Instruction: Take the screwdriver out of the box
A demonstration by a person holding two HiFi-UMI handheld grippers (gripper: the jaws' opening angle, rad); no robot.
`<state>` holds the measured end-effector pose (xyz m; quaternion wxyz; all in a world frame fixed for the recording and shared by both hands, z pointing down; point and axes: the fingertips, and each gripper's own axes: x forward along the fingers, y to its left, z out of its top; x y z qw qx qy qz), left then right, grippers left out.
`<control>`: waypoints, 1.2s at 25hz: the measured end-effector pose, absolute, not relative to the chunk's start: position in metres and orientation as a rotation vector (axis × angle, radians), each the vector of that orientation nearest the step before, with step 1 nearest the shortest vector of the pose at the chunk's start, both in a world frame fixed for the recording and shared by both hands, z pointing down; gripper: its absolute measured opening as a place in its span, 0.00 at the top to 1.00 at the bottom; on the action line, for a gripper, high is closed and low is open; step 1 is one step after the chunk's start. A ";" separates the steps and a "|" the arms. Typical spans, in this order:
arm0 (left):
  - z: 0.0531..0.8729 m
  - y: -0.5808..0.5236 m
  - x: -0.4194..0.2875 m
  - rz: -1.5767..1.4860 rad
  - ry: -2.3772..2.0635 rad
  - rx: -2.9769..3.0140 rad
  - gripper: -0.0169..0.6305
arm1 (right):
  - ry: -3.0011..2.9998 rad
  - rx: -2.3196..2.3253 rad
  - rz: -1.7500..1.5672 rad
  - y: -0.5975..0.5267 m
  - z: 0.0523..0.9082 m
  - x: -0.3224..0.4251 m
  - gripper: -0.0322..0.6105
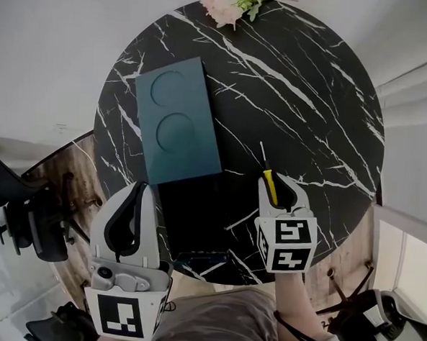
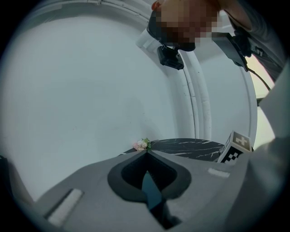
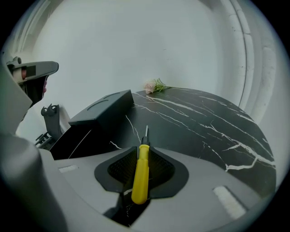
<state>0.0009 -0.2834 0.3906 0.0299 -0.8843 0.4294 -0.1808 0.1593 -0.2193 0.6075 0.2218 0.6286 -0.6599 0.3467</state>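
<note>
The box stands on the left side of the round black marble table (image 1: pixel 297 99). Its teal lid (image 1: pixel 177 121), with two round recesses, is swung up and away from me. Below it the dark box base (image 1: pixel 193 215) is open. My left gripper (image 1: pixel 146 186) is shut on the lid's near edge, and a teal sliver of the lid (image 2: pixel 152 190) shows between its jaws. My right gripper (image 1: pixel 281 183) is shut on the yellow handle of the screwdriver (image 3: pixel 141 170). Its metal shaft (image 1: pixel 262 153) points away from me, over the table to the right of the box (image 3: pixel 97 115).
A small bunch of pink flowers (image 1: pixel 227 5) lies at the table's far edge. A black office chair (image 1: pixel 23 216) stands on the floor to the left. A white wall (image 3: pixel 136 41) rises behind the table. White panels (image 1: pixel 412 99) stand at the right.
</note>
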 end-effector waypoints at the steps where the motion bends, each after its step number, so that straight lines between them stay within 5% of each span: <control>1: 0.390 -0.283 0.001 -0.556 1.324 -2.727 0.97 | -1.828 1.733 0.955 -0.219 0.607 0.158 0.78; 12: 0.362 -0.273 -0.004 -0.452 1.337 -2.718 0.97 | -1.911 1.832 0.849 -0.223 0.551 0.160 0.78; 18: 0.321 -0.270 -0.015 -0.288 1.351 -2.711 0.97 | -2.072 1.950 0.574 -0.233 0.449 0.148 0.91; 30: 0.221 -0.263 -0.050 0.005 1.310 -2.663 0.97 | -2.209 2.116 -0.002 -0.228 0.245 0.111 0.91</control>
